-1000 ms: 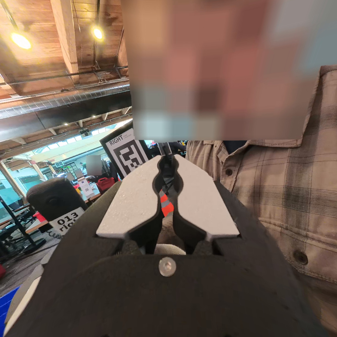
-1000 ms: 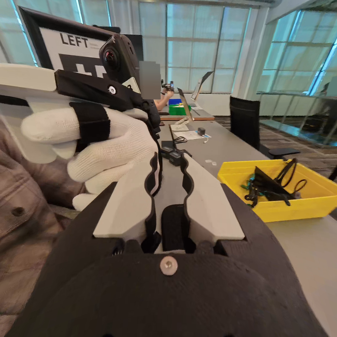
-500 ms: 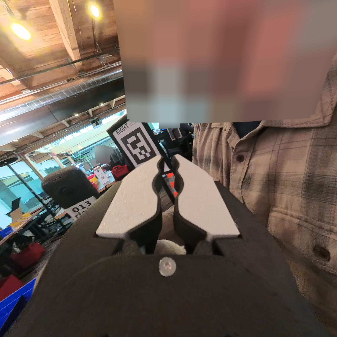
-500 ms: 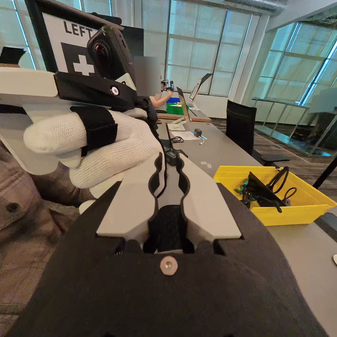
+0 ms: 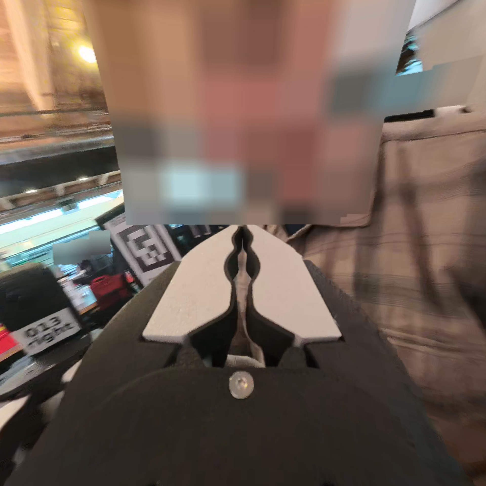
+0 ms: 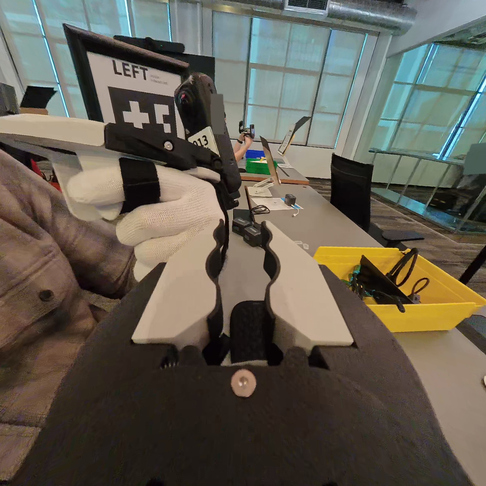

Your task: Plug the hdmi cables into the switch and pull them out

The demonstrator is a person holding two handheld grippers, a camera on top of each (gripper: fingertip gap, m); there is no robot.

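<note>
Place: open-plan office or lab workspace
Walls: tall gridded windows (image 6: 284, 86), glass partitions
Furniture: long grey table (image 6: 328, 226), black chair (image 6: 351, 189)
Overhead: exposed duct (image 6: 368, 10), wooden ceiling (image 5: 39, 65)
Clutter: yellow bin (image 6: 426, 313) of cables

Right gripper (image 6: 243, 231) fingers (image 6: 294, 284) wider apart than before; left gripper (image 5: 242, 232) fingers nearly together.

Our left claw (image 5: 242, 235) points back at our own chest, its fingers pressed together with nothing between them. Our right claw (image 6: 243, 231) has fingers parted and empty, beside our white-gloved left hand (image 6: 160, 210) gripping its handle.
</note>
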